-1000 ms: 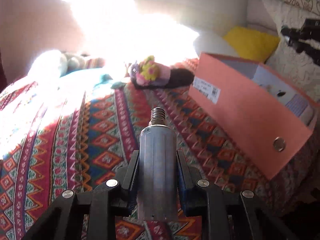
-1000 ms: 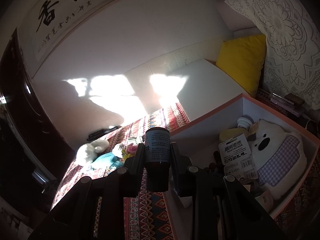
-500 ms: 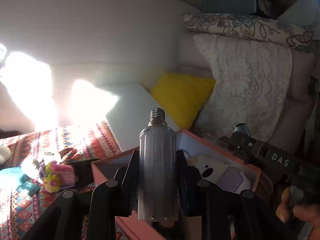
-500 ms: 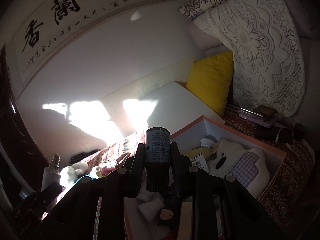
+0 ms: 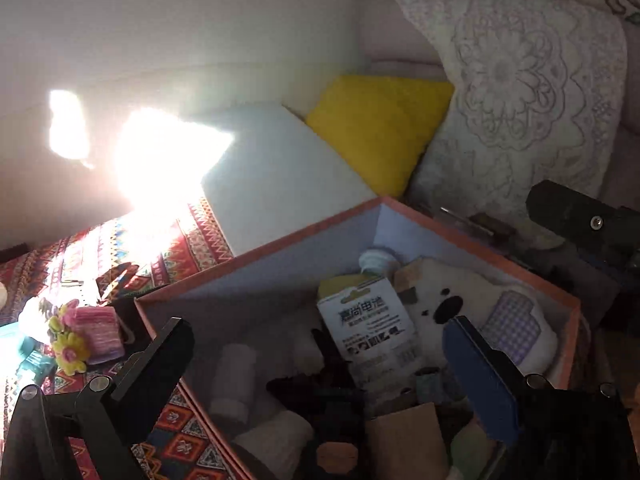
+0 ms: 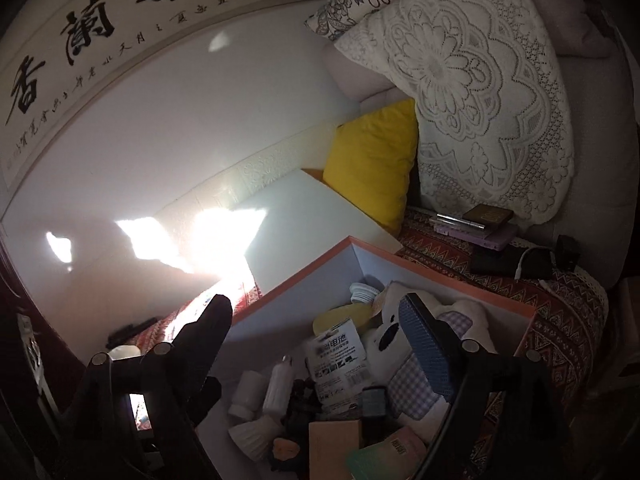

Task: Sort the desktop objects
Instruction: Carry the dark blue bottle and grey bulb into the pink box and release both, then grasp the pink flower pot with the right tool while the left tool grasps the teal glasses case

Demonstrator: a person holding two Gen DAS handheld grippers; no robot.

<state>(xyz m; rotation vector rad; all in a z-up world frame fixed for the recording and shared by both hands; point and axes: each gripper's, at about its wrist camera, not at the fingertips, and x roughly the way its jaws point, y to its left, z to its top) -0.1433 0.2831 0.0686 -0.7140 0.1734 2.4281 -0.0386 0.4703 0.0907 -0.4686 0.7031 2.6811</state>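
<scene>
Below, both my grippers hang over the orange box (image 5: 472, 240), each with jaws spread wide and nothing between them. My left gripper (image 5: 320, 364) frames the battery pack (image 5: 368, 332), with the plush bear (image 5: 492, 308) at two o'clock and a white bottle (image 5: 234, 380) at eight o'clock. My right gripper (image 6: 316, 328) frames the same pack. Outside the box, at nine o'clock in the left view, a flowered pink item (image 5: 92, 336) lies on the patterned cloth (image 5: 180, 444).

One orange box (image 5: 256, 250), one battery pack (image 5: 366, 328), one plush bear (image 5: 472, 300) (white), one yellow cushion (image 5: 380, 120)
</scene>
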